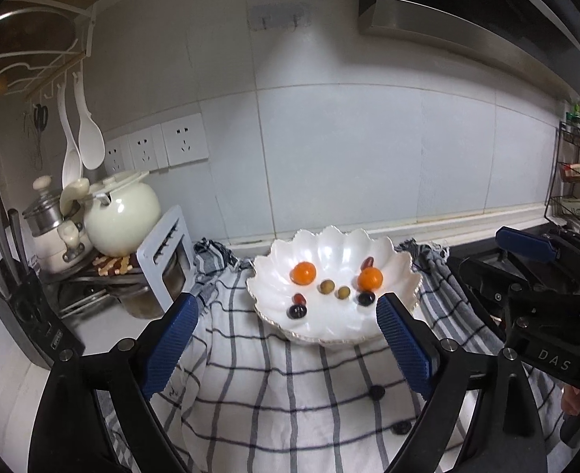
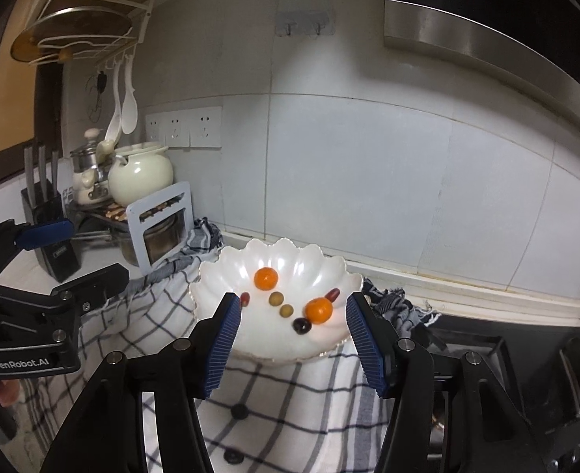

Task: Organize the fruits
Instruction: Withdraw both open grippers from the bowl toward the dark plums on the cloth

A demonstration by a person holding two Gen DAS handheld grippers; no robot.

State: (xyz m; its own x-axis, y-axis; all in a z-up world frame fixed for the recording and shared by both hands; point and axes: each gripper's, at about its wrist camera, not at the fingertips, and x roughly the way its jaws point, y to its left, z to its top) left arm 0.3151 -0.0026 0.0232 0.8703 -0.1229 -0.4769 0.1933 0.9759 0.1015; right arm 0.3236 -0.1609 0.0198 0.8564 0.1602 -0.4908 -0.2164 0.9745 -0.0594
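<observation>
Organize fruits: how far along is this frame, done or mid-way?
Looks near the end: eight small fruits, including two orange fruits, lie in the white scalloped bowl. Both the left claw and right claw are open and empty. No loose fruit is visible on the checked cloth.

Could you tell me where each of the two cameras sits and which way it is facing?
Left wrist: on the left gripper, looking forward at the shell-shaped white bowl; its own open blue-padded fingers frame it, and the right gripper shows at the right edge.
Right wrist: on the right gripper, facing the same bowl; the left gripper shows at left.
Shared: bowl, two orange fruits, checked cloth, tiled wall.
</observation>
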